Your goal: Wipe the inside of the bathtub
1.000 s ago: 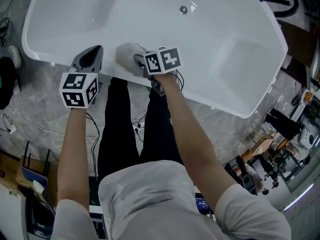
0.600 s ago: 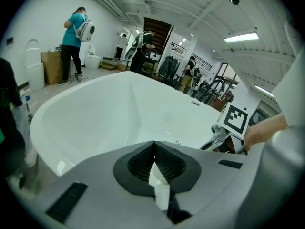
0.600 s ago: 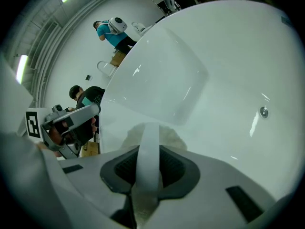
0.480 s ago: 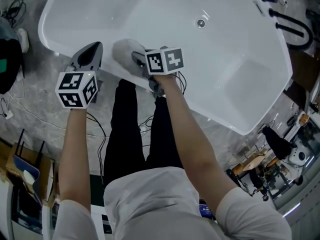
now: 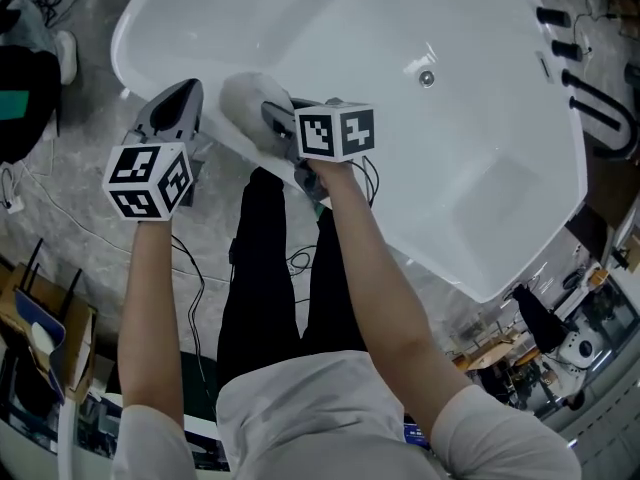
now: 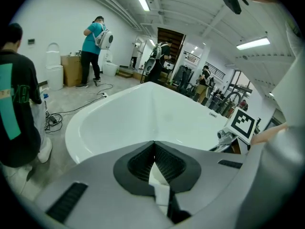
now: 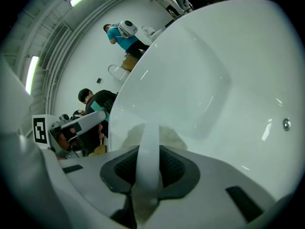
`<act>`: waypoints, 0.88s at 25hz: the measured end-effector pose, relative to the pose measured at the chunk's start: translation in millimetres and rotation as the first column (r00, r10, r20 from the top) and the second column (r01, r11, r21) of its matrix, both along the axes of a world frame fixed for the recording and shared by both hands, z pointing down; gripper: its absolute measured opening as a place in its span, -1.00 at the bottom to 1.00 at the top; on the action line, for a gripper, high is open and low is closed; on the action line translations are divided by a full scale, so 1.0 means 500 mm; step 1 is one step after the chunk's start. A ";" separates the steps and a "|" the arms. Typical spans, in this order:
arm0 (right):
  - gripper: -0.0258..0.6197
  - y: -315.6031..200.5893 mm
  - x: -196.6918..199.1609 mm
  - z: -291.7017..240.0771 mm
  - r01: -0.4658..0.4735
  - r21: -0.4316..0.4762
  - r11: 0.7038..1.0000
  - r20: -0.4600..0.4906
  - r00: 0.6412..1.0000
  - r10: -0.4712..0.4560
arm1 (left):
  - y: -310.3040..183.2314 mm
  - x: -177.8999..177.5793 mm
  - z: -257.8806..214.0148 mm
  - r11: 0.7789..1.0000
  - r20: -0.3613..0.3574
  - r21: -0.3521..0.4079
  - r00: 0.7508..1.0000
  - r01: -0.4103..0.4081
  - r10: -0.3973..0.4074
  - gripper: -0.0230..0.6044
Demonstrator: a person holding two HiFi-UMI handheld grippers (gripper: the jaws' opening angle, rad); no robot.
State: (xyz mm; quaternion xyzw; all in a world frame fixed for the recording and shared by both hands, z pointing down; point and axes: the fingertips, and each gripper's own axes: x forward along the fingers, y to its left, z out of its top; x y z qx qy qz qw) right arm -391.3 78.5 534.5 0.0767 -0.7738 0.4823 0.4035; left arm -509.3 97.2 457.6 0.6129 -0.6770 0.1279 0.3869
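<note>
Workshop with grey stone floor; white bathtub [image 5: 480,168] ahead. The right tool [image 5: 275,118] clenches the strap [image 7: 147,161] of the wiping pad [image 5: 245,98], which lies at the near left rim. The pad looks soft and light; grip it by the strap. The left tool [image 5: 178,103] is closed, empty.

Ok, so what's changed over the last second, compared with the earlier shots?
The right gripper and the wiping pad it holds seem to have slid along the near rim of the bathtub toward its rounded left end, farther from the drain. Nothing was taken or let go. The pad stays clamped by its strap, and the left gripper stays shut and empty by the rim.
</note>
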 end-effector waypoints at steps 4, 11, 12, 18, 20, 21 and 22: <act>-0.63 0.010 -0.057 -0.015 0.018 -0.009 1.000 0.061 0.998 -0.018 | 0.021 -0.052 -0.003 0.998 0.001 0.009 0.998 0.068 -0.068 -0.89; -0.63 0.007 -0.150 -0.029 0.030 -0.006 1.000 0.141 0.990 -0.029 | 0.037 -0.125 -0.015 0.994 0.042 0.026 0.993 0.108 -0.109 -0.89; -0.63 0.005 -0.163 -0.030 0.035 -0.001 0.999 0.150 0.988 -0.034 | 0.036 -0.131 -0.016 0.993 0.047 0.029 0.993 0.111 -0.112 -0.89; -0.63 0.008 -0.240 -0.037 0.037 -0.038 0.999 0.228 0.973 -0.027 | 0.030 -0.162 -0.016 0.991 0.063 0.046 0.990 0.126 -0.129 -0.89; -0.63 0.005 -0.263 -0.032 0.040 -0.033 0.999 0.232 0.972 -0.031 | 0.026 -0.171 -0.014 0.991 0.069 0.048 0.989 0.124 -0.127 -0.89; -0.63 0.002 -0.273 -0.029 0.041 -0.028 0.999 0.232 0.972 -0.034 | 0.023 -0.175 -0.013 0.991 0.071 0.049 0.989 0.123 -0.126 -0.89; -0.63 -0.001 -0.282 -0.025 0.042 -0.026 0.999 0.232 0.972 -0.035 | 0.021 -0.179 -0.011 0.991 0.074 0.049 0.989 0.122 -0.125 -0.89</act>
